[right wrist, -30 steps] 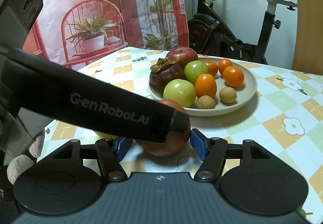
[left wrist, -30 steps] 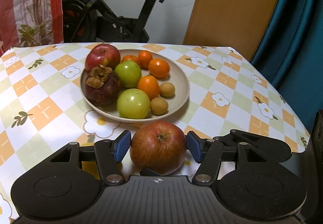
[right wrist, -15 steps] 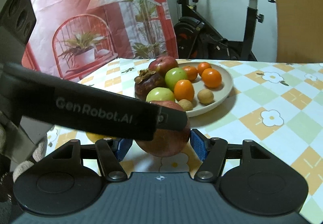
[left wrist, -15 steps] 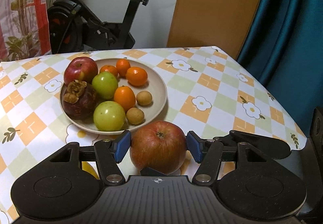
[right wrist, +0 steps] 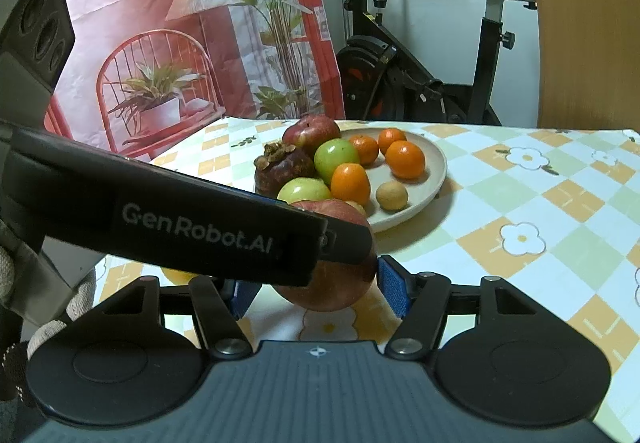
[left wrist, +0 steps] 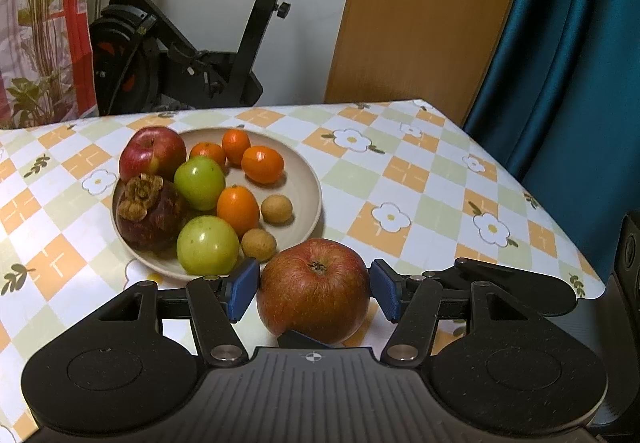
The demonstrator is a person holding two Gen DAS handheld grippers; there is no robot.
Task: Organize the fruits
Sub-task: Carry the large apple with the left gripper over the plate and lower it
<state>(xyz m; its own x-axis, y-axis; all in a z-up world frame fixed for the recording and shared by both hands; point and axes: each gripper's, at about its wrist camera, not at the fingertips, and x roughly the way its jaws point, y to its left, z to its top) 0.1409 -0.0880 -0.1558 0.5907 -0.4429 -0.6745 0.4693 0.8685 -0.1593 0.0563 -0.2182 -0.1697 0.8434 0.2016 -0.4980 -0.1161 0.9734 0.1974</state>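
A large red apple (left wrist: 314,289) sits between the blue pads of my left gripper (left wrist: 314,293), which press on its two sides. In the right wrist view the same apple (right wrist: 340,291) is also between the pads of my right gripper (right wrist: 316,293). The right pad touches it. The other pad is mostly hidden behind the left gripper's finger (right wrist: 200,219), which crosses in front. A beige plate (left wrist: 316,199) just beyond holds a red apple (left wrist: 152,153), a mangosteen (left wrist: 150,211), two green fruits (left wrist: 200,181), several oranges (left wrist: 262,164) and two longans (left wrist: 276,208).
The table has a checked flower cloth (left wrist: 400,179); its right edge (left wrist: 560,227) runs along a teal curtain (left wrist: 580,83). An exercise bike (left wrist: 192,55) and a wooden panel (left wrist: 420,15) stand behind. A yellow thing (right wrist: 176,277) lies half hidden under the grippers. A gloved hand (right wrist: 12,267) shows at the left.
Both grippers have shifted a little to the right of the plate, which now sits further left in both views. The large apple has stayed between the jaws throughout.
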